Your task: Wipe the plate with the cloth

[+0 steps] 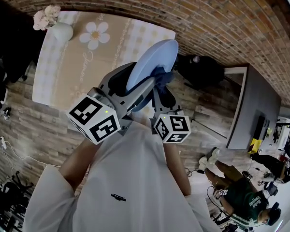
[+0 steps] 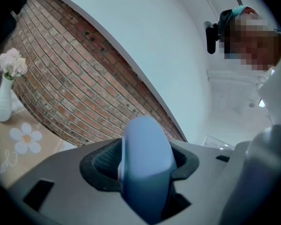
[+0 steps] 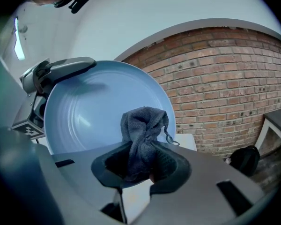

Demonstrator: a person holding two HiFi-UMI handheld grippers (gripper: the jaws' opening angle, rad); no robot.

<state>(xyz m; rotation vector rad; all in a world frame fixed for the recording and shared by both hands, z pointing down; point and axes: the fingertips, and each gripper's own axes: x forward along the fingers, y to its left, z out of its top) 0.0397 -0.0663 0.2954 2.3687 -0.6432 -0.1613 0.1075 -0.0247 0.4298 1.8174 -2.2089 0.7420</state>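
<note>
A pale blue plate (image 1: 152,64) is held up on edge above the table, and my left gripper (image 1: 130,98) is shut on its rim. In the left gripper view the plate's edge (image 2: 145,168) stands between the jaws. My right gripper (image 1: 160,88) is shut on a bunched dark grey-blue cloth (image 3: 143,137), which rests against the plate's face (image 3: 93,109). In the head view the cloth (image 1: 162,76) shows just under the plate's right side.
A table with a beige flower-print cloth (image 1: 77,62) lies below, with a white vase of pale flowers (image 1: 55,25) at its far left corner. A dark grey cabinet (image 1: 251,105) stands to the right, with a black bag (image 1: 203,69) beside it. A person (image 1: 244,192) sits at the lower right.
</note>
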